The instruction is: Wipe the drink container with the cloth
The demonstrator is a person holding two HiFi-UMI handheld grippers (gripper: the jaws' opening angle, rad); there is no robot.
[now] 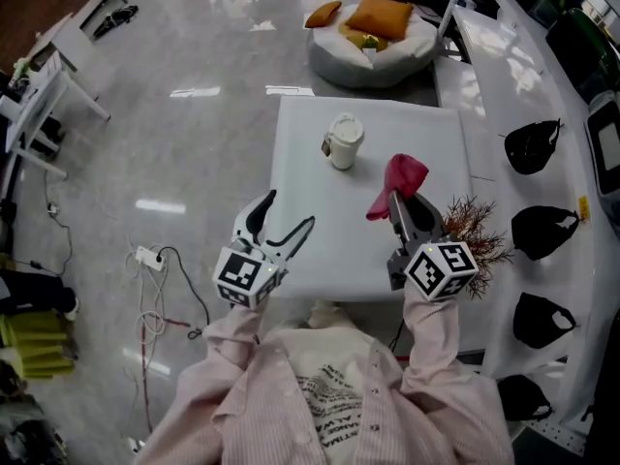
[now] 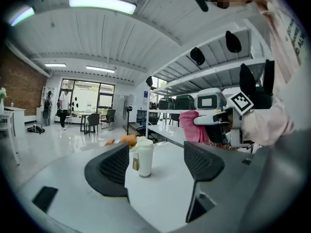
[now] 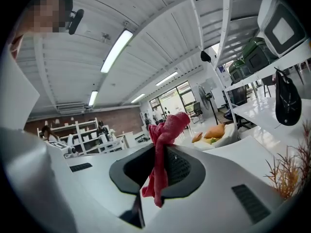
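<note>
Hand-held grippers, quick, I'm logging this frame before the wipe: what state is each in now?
Left hand-held gripper: open, nothing between its jaws.
Right hand-held gripper: shut on the pink cloth.

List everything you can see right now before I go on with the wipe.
table: one, white, centre
cup: one, white with tag, upright on table's far side
cloth: one, pink, in right gripper
plant: one, brown, dried, table's right edge
beanbag: one, pale, floor beyond table
cushions: two, orange, on beanbag
caps: four, black, shelf at right
power strip: one, white, floor at left
left gripper: one, black jaws, open and empty, table's near left
right gripper: one, black jaws, shut on cloth
</note>
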